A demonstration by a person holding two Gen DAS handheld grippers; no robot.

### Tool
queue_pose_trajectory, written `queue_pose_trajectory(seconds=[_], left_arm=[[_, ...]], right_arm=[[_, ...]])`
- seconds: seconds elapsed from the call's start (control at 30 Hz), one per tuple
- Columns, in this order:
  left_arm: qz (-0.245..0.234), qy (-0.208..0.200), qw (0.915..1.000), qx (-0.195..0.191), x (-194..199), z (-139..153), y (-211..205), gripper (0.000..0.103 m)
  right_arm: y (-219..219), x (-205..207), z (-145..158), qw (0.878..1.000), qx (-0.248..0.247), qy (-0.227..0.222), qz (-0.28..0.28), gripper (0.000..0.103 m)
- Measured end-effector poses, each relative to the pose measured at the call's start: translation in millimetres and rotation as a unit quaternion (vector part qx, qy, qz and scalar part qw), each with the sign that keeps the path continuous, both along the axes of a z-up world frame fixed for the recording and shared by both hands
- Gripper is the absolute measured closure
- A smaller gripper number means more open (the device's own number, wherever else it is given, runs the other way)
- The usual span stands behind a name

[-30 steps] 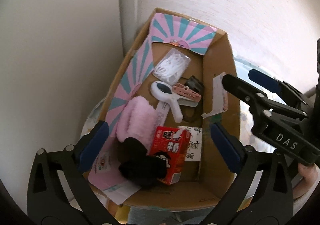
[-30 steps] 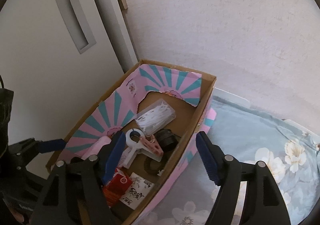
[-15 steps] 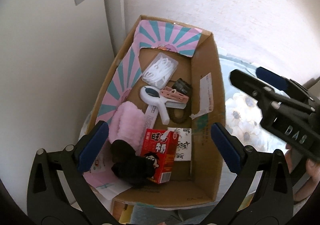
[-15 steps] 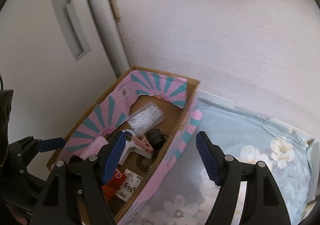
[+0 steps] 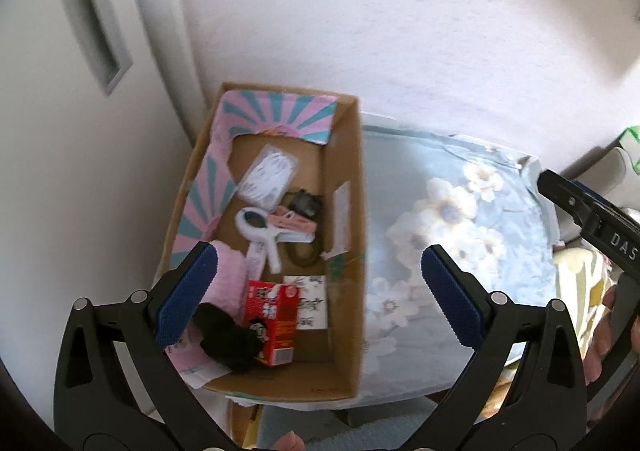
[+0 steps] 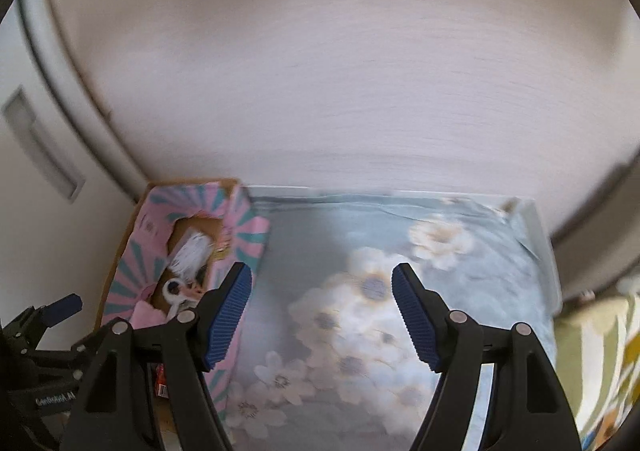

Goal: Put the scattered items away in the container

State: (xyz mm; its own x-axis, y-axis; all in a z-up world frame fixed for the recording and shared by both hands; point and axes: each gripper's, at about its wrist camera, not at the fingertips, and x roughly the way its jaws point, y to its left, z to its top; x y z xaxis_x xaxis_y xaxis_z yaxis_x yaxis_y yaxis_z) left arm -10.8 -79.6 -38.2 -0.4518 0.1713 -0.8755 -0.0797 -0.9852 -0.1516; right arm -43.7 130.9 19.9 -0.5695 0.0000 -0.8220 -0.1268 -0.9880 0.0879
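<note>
The cardboard box [image 5: 346, 187] with pink and teal lining stands at the table's left end against the wall; it also shows in the right wrist view [image 6: 244, 235]. Inside lie a red carton [image 5: 274, 321], a pink fluffy item [image 5: 230, 271], a black soft item [image 5: 230, 339], a white handled tool [image 5: 260, 231], a pink clip [image 5: 294, 223], a clear packet of white pieces [image 5: 268, 175] and a small printed card [image 5: 312, 301]. My left gripper [image 5: 316, 291] is open and empty above the box's near right part. My right gripper [image 6: 322, 311] is open and empty above the floral cloth.
A pale blue floral tablecloth [image 5: 448, 251] covers the table right of the box; it also shows in the right wrist view [image 6: 360, 311]. A white wall [image 5: 400, 31] runs behind, a door with a recessed handle [image 5: 96, 31] at left. A patterned yellow-green fabric [image 6: 600, 371] lies at far right.
Both grippers have pulled back and swung right, away from the box. The box now sits further left and smaller in both views, with more of the floral cloth showing.
</note>
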Motion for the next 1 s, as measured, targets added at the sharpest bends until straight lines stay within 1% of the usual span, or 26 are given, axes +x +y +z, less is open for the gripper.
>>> queue_pose_trajectory(seconds=[0.1, 0.2, 0.3, 0.4, 0.53, 0.6, 0.8, 1.0], left_arm=[[-0.016, -0.003, 0.9997, 0.015, -2, 12, 11, 0.001], [-0.02, -0.005, 0.9995, 0.026, -3, 21, 17, 0.001], [-0.02, -0.005, 0.9994, 0.028, -2, 32, 21, 0.001], [-0.028, -0.016, 0.9994, 0.009, 1, 40, 26, 0.001], [-0.037, -0.005, 0.999, -0.024, 13, 51, 31, 0.001], [-0.039, -0.002, 0.9987, -0.033, 18, 54, 35, 0.001], [-0.053, 0.007, 0.9976, -0.044, 33, 54, 43, 0.001], [-0.049, 0.021, 0.9973, -0.05, 44, 57, 44, 0.001]], right_arm=[[19, 12, 14, 1.0, 0.004, -0.002, -0.028, 0.034], [29, 24, 24, 0.999, 0.007, -0.004, -0.048, 0.034], [41, 39, 35, 0.998, 0.006, -0.006, -0.063, 0.034], [48, 52, 41, 0.997, 0.004, -0.013, -0.074, 0.034], [50, 66, 44, 0.997, 0.008, -0.018, -0.081, 0.034], [48, 71, 43, 0.996, 0.01, -0.02, -0.082, 0.034], [46, 82, 37, 0.996, 0.013, -0.019, -0.082, 0.034], [47, 87, 38, 0.996, 0.014, -0.017, -0.081, 0.034]])
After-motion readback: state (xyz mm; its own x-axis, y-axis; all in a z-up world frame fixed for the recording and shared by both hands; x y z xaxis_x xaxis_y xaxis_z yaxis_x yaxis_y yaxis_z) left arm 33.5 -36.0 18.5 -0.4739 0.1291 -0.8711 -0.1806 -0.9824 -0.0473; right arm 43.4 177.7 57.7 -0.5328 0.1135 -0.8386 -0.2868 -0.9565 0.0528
